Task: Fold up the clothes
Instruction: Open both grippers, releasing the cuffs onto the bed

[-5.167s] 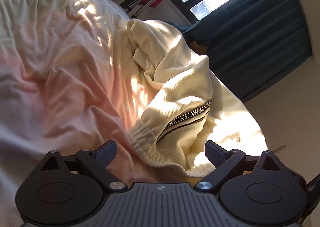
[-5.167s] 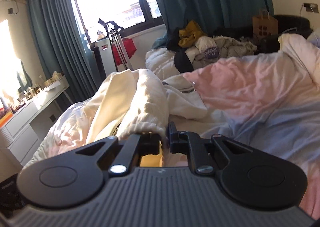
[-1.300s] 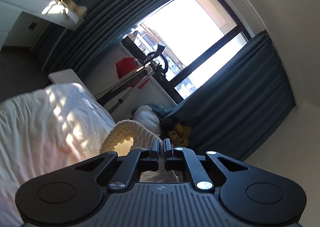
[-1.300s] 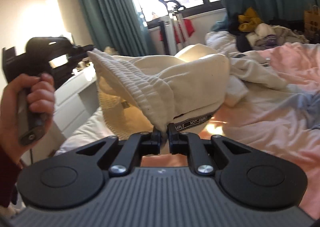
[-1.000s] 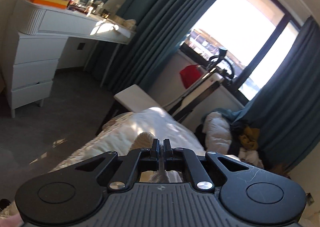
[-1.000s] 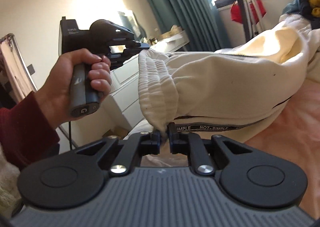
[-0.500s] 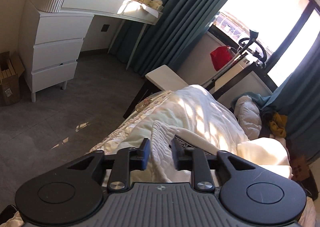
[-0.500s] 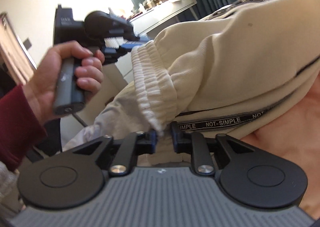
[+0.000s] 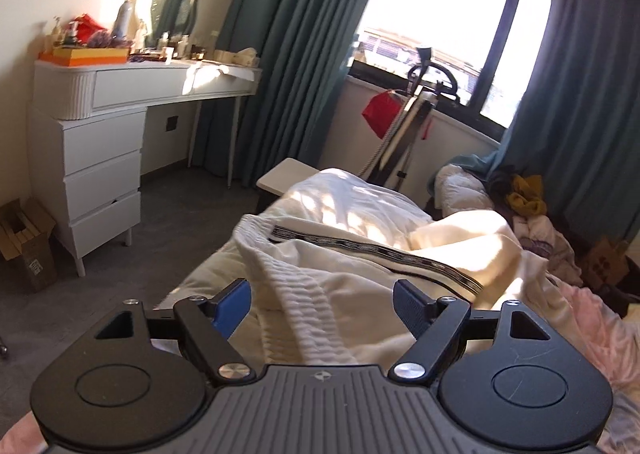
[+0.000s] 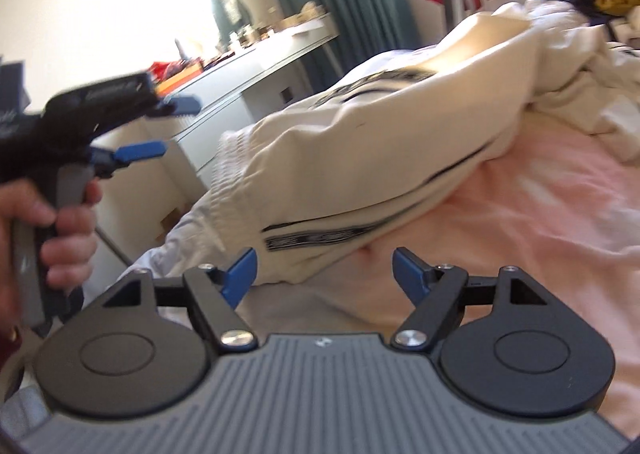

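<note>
Cream trousers [image 9: 360,278] lie on bed [image 10: 520,214], unheld.

Left tongs [image 10: 154,130] motion-blurred

harsh window [image 9: 448,10] sunlight, blown-out glare; right view motion-blurred; fisheye edges warped.

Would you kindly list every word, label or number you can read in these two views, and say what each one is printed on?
None can be read with certainty.
Side tape on the cream sweatpants: a black-and-white printed band, lettering too small to read; blurred in the right wrist view.
Sticker on the cardboard box: too small.
Marking on the left gripper, seen from the right wrist camera: motion-blurred.
Small emblem on the right gripper body: a symbol, no text.
</note>
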A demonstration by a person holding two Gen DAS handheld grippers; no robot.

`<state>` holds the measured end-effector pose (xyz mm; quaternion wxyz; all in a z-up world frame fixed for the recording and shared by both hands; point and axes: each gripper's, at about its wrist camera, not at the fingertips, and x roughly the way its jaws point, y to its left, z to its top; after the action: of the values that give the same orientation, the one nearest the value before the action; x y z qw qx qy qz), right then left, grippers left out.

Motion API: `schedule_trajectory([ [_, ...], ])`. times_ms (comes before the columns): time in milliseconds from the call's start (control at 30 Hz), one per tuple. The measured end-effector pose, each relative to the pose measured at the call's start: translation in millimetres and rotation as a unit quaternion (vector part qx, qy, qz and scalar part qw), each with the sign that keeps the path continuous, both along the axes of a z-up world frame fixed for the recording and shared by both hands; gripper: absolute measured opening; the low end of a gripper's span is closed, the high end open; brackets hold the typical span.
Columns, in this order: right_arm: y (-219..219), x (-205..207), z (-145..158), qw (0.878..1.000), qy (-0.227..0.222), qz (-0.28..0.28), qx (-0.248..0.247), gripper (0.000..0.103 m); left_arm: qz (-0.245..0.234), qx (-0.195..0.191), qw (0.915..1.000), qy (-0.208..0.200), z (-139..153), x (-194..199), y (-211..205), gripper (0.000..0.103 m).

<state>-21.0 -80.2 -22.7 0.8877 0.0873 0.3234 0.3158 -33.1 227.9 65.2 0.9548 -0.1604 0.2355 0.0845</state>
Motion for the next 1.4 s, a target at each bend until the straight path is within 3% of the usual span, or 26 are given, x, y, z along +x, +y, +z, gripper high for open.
schedule_trajectory([
  [200, -73, -13, 31, 0.998, -0.037, -0.05, -0.005, 0.077, -0.095, 0.012, 0.9953, -0.007, 13, 0, -105, 0.08],
  [533, -170, -24, 57, 0.985, -0.081, -0.151, -0.01, 0.076, -0.196, 0.03, 0.9799, -0.017, 25, 29, -245, 0.08],
  [700, -217, -28, 67, 0.975, -0.095, -0.202, -0.007, 0.076, -0.226, 0.061, 0.9719, -0.023, 11, 65, -274, 0.08],
  [833, -243, -23, 53, 0.967, -0.081, -0.241, 0.021, 0.077, -0.24, 0.075, 0.9675, -0.022, -10, 117, -277, 0.08],
  [933, -258, -19, 36, 0.954, -0.071, -0.289, 0.036, 0.076, -0.235, 0.123, 0.9641, -0.014, -28, 159, -285, 0.077],
  [1033, -263, -14, 14, 0.936, -0.069, -0.344, 0.003, 0.079, -0.224, 0.177, 0.9584, 0.0, -45, 203, -292, 0.076],
  [1100, -266, 0, 0, 0.932, -0.056, -0.358, -0.024, 0.078, -0.216, 0.206, 0.9544, 0.013, -56, 233, -294, 0.075],
  [1133, -270, 8, -5, 0.93, -0.05, -0.363, -0.02, 0.078, -0.213, 0.22, 0.9519, 0.021, -62, 247, -295, 0.072],
  [1233, -280, 32, -21, 0.924, -0.029, -0.381, -0.006, 0.078, -0.204, 0.257, 0.943, 0.054, -82, 280, -301, 0.051],
  [1267, -283, 40, -27, 0.922, -0.022, -0.386, -0.002, 0.078, -0.198, 0.27, 0.9404, 0.059, -87, 287, -302, 0.035],
  [1300, -283, 47, -33, 0.92, -0.016, -0.392, -0.004, 0.078, -0.189, 0.283, 0.9387, 0.058, -92, 290, -303, 0.012],
  [1400, -286, 60, -47, 0.912, -0.017, -0.409, -0.017, 0.077, -0.187, 0.287, 0.9386, 0.041, -92, 286, -301, 0.003],
])
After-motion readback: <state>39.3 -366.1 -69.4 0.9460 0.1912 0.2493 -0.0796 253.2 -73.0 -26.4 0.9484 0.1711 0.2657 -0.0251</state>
